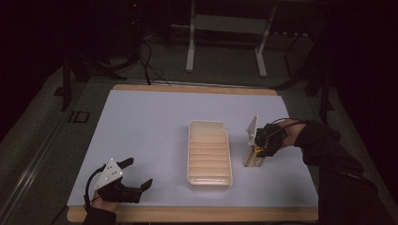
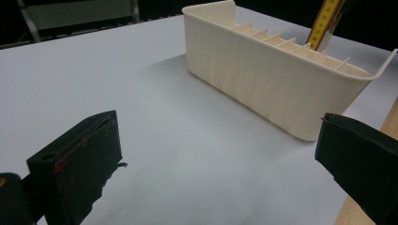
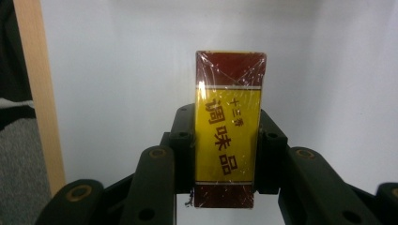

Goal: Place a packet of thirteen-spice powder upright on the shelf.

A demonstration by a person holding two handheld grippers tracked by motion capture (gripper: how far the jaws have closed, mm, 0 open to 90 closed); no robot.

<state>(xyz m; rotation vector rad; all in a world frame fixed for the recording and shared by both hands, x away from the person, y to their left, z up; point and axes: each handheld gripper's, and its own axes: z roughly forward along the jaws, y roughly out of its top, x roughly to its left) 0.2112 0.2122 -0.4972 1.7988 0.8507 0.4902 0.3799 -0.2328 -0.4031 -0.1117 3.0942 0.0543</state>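
A yellow and dark red seasoning box (image 3: 230, 126), wrapped in clear film, sits between the pads of my right gripper (image 3: 227, 136), which is shut on its two long sides. In the high view this box (image 1: 253, 158) rests low on the white mat just right of the cream ribbed tray (image 1: 209, 124), under the right gripper (image 1: 257, 150). My left gripper (image 1: 139, 172) lies near the front left corner of the mat, jaws wide open and holding nothing. Its own view looks between its jaws (image 2: 216, 159) at the tray's side wall (image 2: 263, 89), with the box's yellow edge (image 2: 324, 23) behind.
A white mat (image 1: 141, 122) covers a wooden board whose edge (image 1: 187, 214) shows along the front. Behind the table stand a metal frame (image 1: 225, 28) and loose cables (image 1: 145, 61) on the floor. A dark sleeve (image 1: 328, 154) reaches in from the right.
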